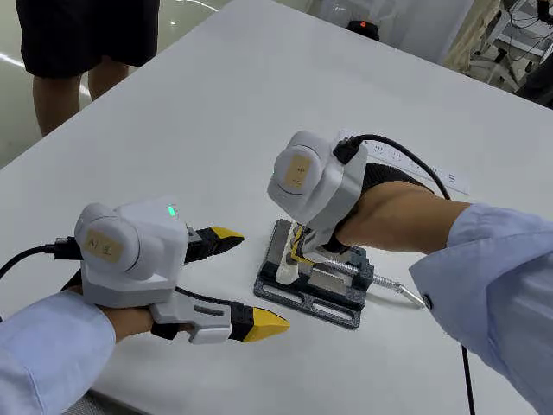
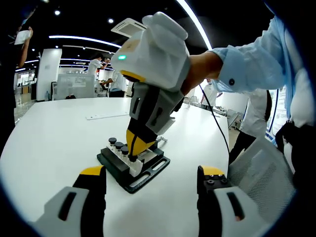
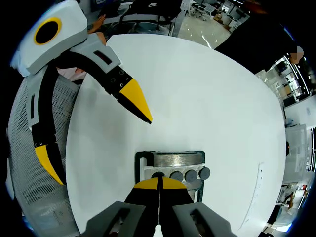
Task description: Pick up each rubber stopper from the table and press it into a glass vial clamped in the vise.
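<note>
A small black vise (image 1: 304, 296) sits on the white table (image 1: 216, 112) and clamps a row of glass vials (image 2: 129, 160). Dark rubber stoppers (image 3: 190, 175) cap the vials in the row. My right gripper (image 1: 298, 252) points down over the vise, its yellow tips shut together and resting on the end vial's stopper (image 3: 157, 175). In its own view the right gripper (image 3: 159, 183) shows no gap between the jaws. My left gripper (image 1: 247, 278) hovers left of the vise, open and holding nothing. The left gripper (image 2: 153, 172) faces the vise (image 2: 143, 173) from a short distance.
A white power strip (image 1: 415, 166) lies on the table behind the vise. A cable (image 1: 406, 156) runs from the right gripper. A person (image 1: 86, 43) stands at the far left corner. A grey mesh chair (image 3: 19, 148) is beside the table's near edge.
</note>
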`<state>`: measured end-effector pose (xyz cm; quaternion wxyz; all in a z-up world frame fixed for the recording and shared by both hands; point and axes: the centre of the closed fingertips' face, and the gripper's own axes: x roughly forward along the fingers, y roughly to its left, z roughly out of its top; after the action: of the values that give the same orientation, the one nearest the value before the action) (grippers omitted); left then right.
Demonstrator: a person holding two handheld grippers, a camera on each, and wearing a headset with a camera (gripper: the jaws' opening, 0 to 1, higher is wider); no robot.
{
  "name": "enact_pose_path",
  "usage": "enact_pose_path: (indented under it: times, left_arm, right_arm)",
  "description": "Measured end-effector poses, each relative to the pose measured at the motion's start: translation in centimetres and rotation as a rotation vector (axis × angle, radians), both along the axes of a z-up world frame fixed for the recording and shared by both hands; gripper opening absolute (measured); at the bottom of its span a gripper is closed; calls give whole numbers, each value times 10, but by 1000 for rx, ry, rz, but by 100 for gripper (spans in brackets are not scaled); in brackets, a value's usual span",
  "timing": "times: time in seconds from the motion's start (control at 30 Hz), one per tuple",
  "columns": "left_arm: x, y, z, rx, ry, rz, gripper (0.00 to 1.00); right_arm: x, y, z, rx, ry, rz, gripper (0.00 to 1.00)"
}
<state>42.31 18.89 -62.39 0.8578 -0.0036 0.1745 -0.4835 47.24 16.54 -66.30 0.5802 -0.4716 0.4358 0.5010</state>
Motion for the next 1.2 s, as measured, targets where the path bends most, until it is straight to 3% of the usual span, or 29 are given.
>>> enact_pose_path:
  times: [0.77,0.97,1.1,1.2]
  left_arm:
    - [0,1,-1,0,2,0,72]
    - [0,1,-2,1,7,1,72]
    - [-2,-1,-4,13,9,-9,72]
    - [-3,-1,-4,22,8,-12,73]
  right_arm:
    - [2,0,1,36,19,-39,0]
    - [3,-1,3,112,27,-45,0]
    - [2,-1,6,189,10,-95,0]
    - [-4,-3,10,254,18,-147,7]
